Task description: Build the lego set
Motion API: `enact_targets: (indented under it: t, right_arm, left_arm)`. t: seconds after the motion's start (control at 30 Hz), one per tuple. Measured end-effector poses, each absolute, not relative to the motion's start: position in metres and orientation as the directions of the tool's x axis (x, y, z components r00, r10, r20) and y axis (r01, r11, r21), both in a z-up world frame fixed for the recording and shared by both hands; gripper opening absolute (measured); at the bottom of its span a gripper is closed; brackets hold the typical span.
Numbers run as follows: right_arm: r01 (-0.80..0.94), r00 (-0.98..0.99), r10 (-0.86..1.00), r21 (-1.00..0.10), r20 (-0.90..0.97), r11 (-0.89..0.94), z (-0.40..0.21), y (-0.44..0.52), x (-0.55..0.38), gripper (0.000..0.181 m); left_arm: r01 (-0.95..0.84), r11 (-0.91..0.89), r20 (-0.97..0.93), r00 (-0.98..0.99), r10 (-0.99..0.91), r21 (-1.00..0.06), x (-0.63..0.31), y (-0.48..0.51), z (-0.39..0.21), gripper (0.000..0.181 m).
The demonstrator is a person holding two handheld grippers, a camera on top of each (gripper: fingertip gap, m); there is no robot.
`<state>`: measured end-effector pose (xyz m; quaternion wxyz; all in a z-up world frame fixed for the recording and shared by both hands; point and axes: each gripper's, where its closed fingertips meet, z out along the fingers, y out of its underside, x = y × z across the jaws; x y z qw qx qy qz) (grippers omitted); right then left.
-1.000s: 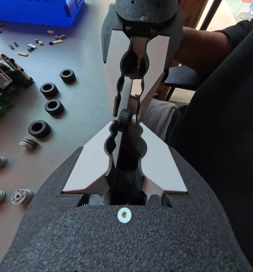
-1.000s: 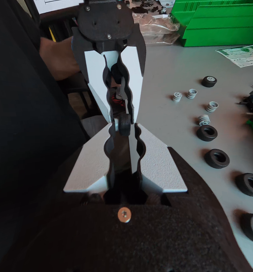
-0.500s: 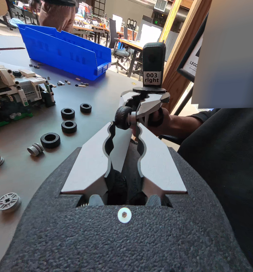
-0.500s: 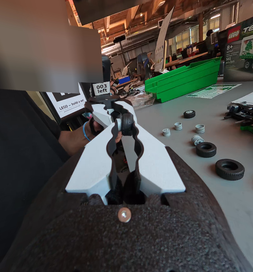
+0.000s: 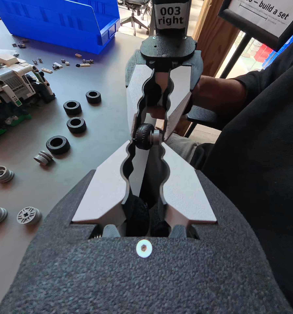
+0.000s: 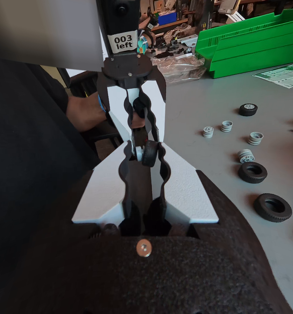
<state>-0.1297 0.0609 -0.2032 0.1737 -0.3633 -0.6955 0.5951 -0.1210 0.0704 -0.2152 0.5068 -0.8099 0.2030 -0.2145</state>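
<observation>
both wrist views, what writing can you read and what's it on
I don't copy out writing; it stands on:
white label on the right gripper
white label on the left gripper
framed white sign, top right of left wrist view
white truck model, on its cab
green printed sheet, too small to read

matt rubber tyre (image 5: 143,138), grainy plastic gripper (image 5: 145,144), smooth table (image 5: 94,81).
</observation>
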Motion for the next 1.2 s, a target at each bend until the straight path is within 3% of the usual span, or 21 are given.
enact_targets:
  t: [0.1,0.2,1.1,1.2]
  right_arm:
    - [0.313,-0.652,0.723,-0.95,-0.227,-0.016,-0.202,0.064,-0.133,0.015]
    - [0.298,-0.647,0.734,-0.954,-0.207,-0.006,-0.204,0.067,-0.133,0.014]
    - [0.381,-0.747,0.649,-0.893,-0.144,0.241,-0.232,0.058,-0.106,0.042]
    - [0.383,-0.734,0.67,-0.883,-0.114,0.27,-0.238,0.061,-0.109,0.027]
  left_arm:
    - [-0.142,-0.393,0.109,0.827,-0.551,-0.908,-0.12,0.069,-0.213,0.025]
    - [-0.162,-0.39,0.079,0.842,-0.534,-0.906,-0.119,0.071,-0.215,0.024]
    - [-0.22,-0.421,0.091,0.792,-0.604,-0.88,-0.109,0.065,-0.23,0.025]
    - [-0.246,-0.414,0.068,0.788,-0.612,-0.877,-0.107,0.064,-0.233,0.024]
